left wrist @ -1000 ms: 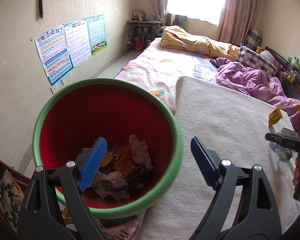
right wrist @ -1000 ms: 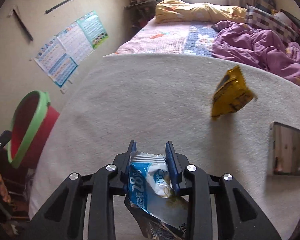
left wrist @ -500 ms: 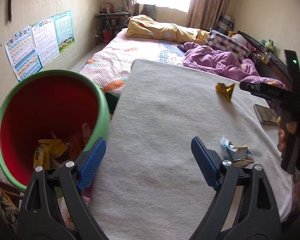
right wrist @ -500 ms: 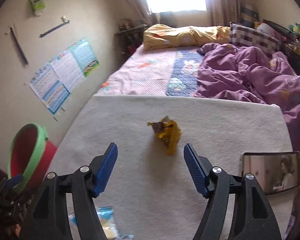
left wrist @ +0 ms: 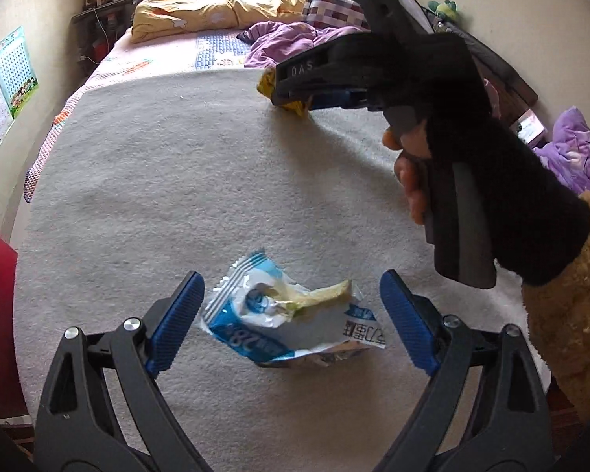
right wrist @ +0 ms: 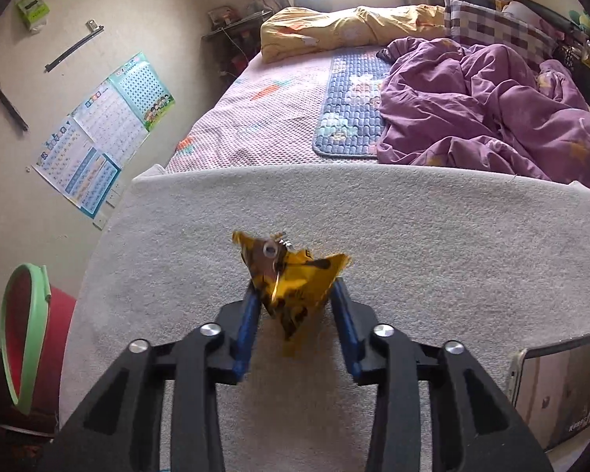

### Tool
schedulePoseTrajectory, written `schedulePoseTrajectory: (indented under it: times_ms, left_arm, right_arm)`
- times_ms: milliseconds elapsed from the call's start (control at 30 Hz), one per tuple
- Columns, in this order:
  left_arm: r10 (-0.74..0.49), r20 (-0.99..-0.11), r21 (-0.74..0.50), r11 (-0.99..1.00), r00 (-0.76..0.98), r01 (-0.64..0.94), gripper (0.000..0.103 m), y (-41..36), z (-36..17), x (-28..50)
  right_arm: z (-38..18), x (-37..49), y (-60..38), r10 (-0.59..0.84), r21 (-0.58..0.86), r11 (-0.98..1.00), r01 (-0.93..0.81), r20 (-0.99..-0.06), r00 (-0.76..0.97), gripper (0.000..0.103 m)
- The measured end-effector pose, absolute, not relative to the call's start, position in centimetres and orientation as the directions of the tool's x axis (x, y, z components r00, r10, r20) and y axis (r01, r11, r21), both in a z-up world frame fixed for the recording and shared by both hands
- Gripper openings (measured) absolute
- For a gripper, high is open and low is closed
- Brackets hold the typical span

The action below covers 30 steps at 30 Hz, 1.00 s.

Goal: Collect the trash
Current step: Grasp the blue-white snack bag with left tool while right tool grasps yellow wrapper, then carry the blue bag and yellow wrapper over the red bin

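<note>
Bedroom clutter frames the work: a pale fleece blanket (right wrist: 373, 212) is spread over the near end of a bed, with a purple duvet (right wrist: 472, 106) and a yellow quilt (right wrist: 346, 27) bunched at the far end, and learning charts (right wrist: 98, 133) taped on the left wall. Their print is too small to read.

Two wrappers lie on the blanket because it is the surface being cleared. Far out on it, the right gripper (right wrist: 293, 306) has a crumpled yellow wrapper (right wrist: 291, 275) between its blue pads; the jaws are closing and the foil is pinched upright between them, so I judge the pick all but made. Dark markings on the foil cannot be read.

Nearer, the left gripper (left wrist: 291, 314) points down with its jaws opening wide, straddling a torn blue-and-white wrapper (left wrist: 287, 318) that lies flat on the blanket. Neither pad touches it. The wide stance suits the wrapper's spread shape. Upside-down digits on it look like "28", with some characters I cannot make out.

Low at the left edge stands the red bin with a green rim (right wrist: 23, 338), beside the bed, probably so that each piece can be swung across and dropped. On the right gripper's body, letters like "DAS" show in the left wrist view. A phone (right wrist: 562, 389) playing video lies at the near right.
</note>
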<state>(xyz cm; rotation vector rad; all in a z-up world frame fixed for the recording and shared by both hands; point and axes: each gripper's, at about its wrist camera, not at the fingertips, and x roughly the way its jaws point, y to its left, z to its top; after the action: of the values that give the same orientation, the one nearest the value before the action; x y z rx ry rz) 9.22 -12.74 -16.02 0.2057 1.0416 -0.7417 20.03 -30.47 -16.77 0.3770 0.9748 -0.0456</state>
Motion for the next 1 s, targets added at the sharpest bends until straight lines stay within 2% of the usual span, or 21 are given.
schedulePoseTrajectory:
  times_ms: [233, 467, 1000]
  left_arm:
    - [-0.443, -0.856, -0.201, 0.762, 0.269, 0.616, 0.083, -12.5, -17.1, 9.6]
    - [-0.445, -0.846, -0.211, 0.785, 0.293, 0.582, 0.061, -10.9, -16.8, 9.1]
    - [-0.375, -0.807, -0.144, 0.874, 0.456, 0.464, 0.057, -5.3, -14.0, 7.7]
  right_arm:
    - [-15.6, 17.9, -29.6, 0.179, 0.334, 0.93, 0.152, -0.775, 0.607, 0.03]
    - [-14.0, 15.3, -27.9, 0.194, 0.343, 0.932, 0.113, -0.738, 0.646, 0.03]
    - [-9.8, 9.6, -22.4, 0.27, 0.389, 0.921, 0.028, -0.687, 0.675, 0.03]
